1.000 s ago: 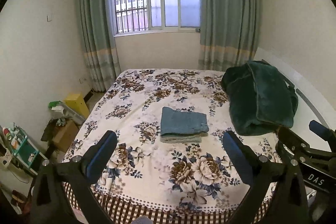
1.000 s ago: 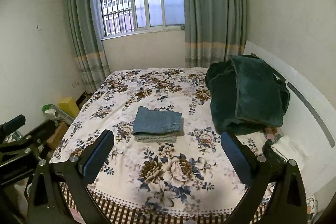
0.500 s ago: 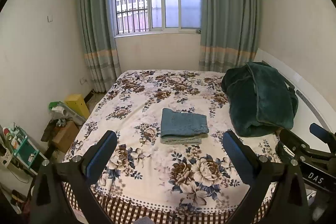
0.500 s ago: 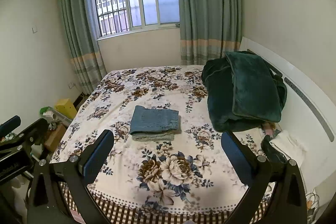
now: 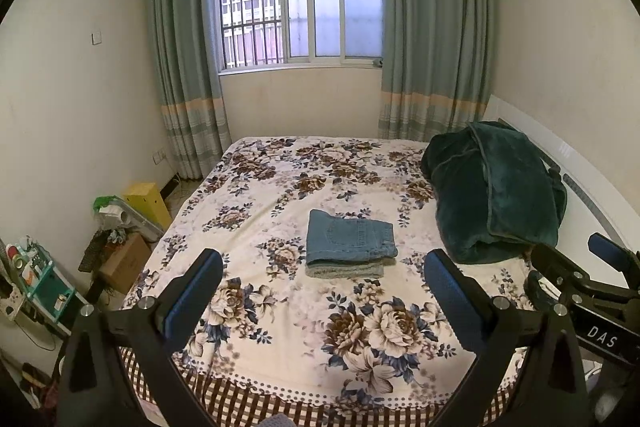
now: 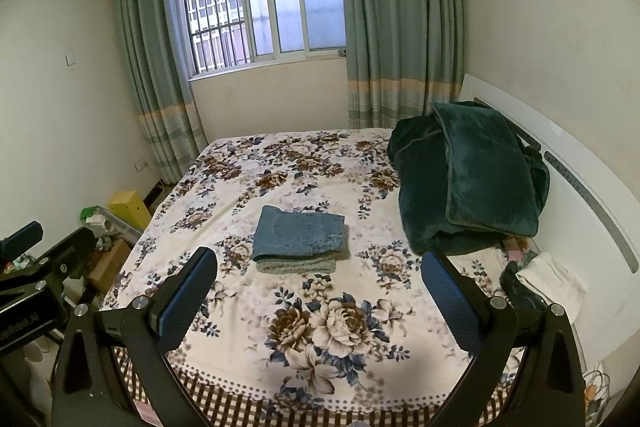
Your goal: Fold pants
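Note:
Blue jeans (image 5: 349, 241) lie folded in a neat rectangle on top of a folded grey-green garment, in the middle of the floral bed (image 5: 280, 307). They also show in the right wrist view (image 6: 298, 233). My left gripper (image 5: 320, 291) is open and empty, held back above the bed's near edge, well short of the jeans. My right gripper (image 6: 318, 291) is also open and empty, at the same distance. The right gripper's body shows at the right edge of the left wrist view (image 5: 580, 287).
A dark green blanket (image 6: 468, 175) is piled at the bed's right side against the white headboard (image 6: 592, 227). White cloth (image 6: 552, 279) lies near it. Boxes and clutter (image 5: 120, 227) stand on the floor left of the bed. Window and curtains are at the far wall.
Both grippers have pulled back and tilted up a little, so the bed and jeans sit lower in view. The jeans have not moved. Both grippers stay open.

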